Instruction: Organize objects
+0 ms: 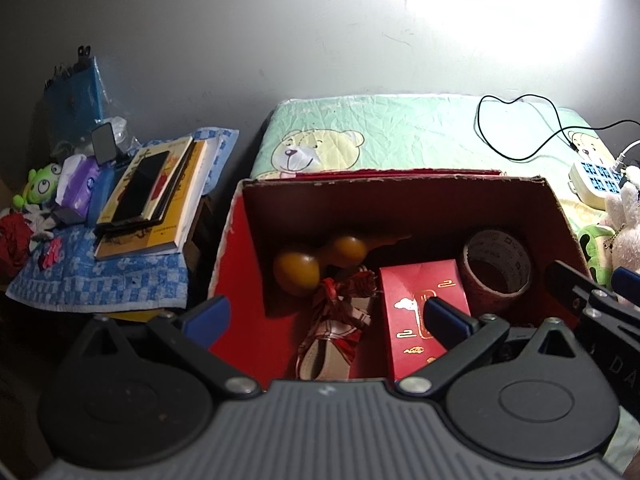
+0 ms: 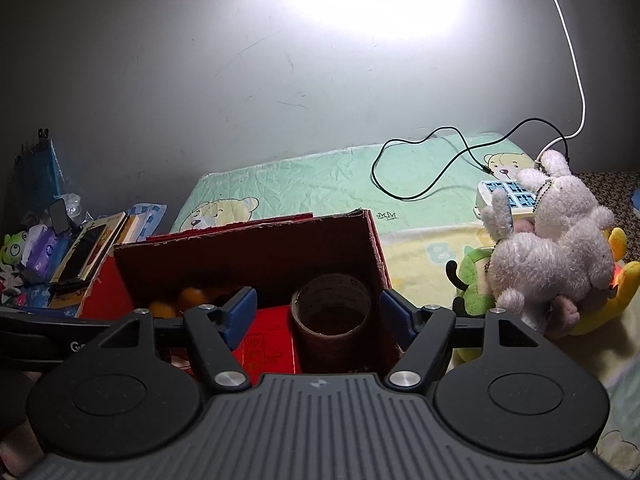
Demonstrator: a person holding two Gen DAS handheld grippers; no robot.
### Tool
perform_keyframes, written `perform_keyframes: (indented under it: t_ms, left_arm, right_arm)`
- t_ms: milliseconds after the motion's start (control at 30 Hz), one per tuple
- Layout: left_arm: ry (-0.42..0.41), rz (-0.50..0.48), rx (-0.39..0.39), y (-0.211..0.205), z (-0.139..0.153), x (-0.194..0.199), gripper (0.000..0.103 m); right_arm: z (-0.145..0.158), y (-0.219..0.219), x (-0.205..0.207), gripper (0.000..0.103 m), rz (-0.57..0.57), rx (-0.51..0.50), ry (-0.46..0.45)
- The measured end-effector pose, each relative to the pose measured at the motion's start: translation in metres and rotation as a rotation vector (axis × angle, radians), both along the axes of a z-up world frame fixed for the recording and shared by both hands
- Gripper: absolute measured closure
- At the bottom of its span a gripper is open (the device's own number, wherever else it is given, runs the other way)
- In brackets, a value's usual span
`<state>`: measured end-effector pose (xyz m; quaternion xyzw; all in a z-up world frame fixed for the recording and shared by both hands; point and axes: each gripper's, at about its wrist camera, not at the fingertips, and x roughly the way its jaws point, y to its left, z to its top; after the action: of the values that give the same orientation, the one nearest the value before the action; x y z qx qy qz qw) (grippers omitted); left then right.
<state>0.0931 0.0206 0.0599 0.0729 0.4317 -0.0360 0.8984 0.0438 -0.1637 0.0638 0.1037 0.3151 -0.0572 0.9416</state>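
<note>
We judge sorting partly done: red box [image 1: 256, 264] holds tape roll [image 2: 331, 307] and gourd [image 1: 316, 264]; both grippers, left [image 1: 326, 314] and right [image 2: 319, 312], spread empty; plush rabbit [image 2: 548, 240] remains outside.

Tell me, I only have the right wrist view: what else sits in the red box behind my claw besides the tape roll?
Observer: A red envelope with gold print lies beside the tape roll.
Operator: And that orange thing?
Observer: It is a gourd-shaped toy, lying at the box's left end.
Operator: Anything between them?
Observer: A red and white patterned cloth, bunched up.
</note>
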Motion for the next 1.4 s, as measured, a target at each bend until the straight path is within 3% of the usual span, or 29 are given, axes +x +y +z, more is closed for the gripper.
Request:
perform_keyframes:
  t_ms: [1400]
  left_arm:
    - [0.098,0.013,0.017,0.004,-0.033,0.017,0.001]
  right_arm:
    - [-0.020,0.003,0.013,0.032,0.009,0.031,0.108]
